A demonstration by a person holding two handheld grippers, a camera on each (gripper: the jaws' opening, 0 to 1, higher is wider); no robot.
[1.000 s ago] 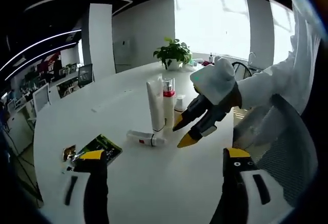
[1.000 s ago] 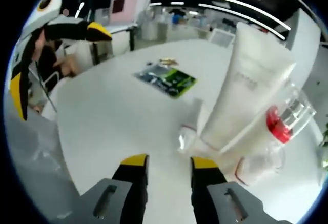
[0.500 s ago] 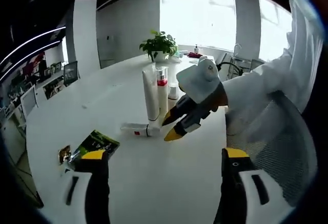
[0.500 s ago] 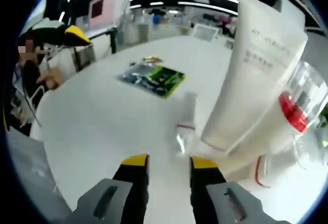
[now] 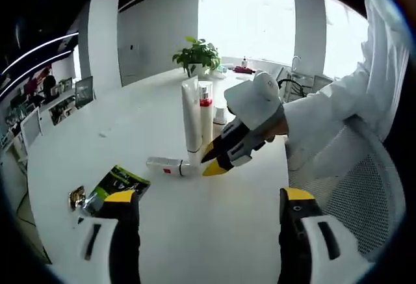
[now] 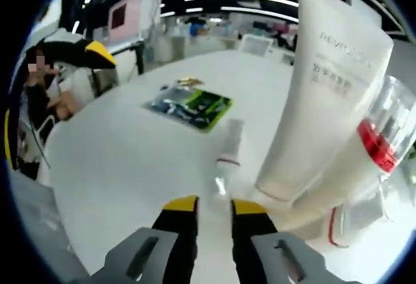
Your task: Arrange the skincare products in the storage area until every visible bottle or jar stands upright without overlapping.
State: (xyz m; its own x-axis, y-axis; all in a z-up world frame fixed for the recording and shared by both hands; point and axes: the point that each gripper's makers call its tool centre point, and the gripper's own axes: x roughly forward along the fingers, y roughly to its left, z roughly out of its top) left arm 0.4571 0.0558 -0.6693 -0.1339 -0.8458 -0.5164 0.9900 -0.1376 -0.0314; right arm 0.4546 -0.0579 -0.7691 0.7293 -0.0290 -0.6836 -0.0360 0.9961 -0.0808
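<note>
Closer now: my right gripper has narrowed its jaws near the fallen small bottle, nothing gripped. White tube and red-banded bottle stand upright; one left to raise. Left gripper wide open

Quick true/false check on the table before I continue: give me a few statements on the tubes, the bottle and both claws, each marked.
1. The tall white tube stands upright. True.
2. The small clear bottle stands upright. False: it lies on its side on the white table.
3. The right claw is closed on the pump bottle. False: its narrowly parted tips hold nothing, close to the lying bottle.
4. The left claw is open. True.
5. A green sachet lies flat on the table. True.
6. The potted plant sits between the claws. False: it stands at the table's far end.
</note>
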